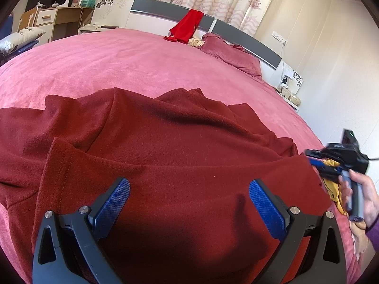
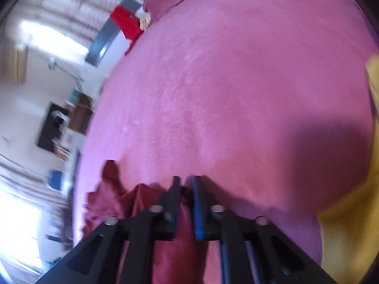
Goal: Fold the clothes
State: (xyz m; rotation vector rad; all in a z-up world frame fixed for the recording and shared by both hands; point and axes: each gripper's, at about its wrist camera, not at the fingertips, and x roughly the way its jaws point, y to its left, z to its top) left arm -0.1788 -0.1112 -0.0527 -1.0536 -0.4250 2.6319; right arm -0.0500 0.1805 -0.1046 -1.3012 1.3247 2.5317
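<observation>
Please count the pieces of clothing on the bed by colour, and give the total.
Dark red knit garment, spread beside the open left gripper: 1
Bright red garment at the headboard: 1
Yellow garment near the right gripper: 1
Total: 3

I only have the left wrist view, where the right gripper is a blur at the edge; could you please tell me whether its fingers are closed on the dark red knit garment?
Observer: In the right wrist view, the right gripper has its fingers nearly together, with a fold of the dark red knit garment apparently pinched between them.
Operator: Thank you. Is the yellow cloth caught in them too?
Observer: No, the yellow cloth lies off to one side, apart from the fingertips.
Operator: And what lies ahead of that gripper?
Observer: The pink plush bedspread stretches ahead toward the grey headboard.
</observation>
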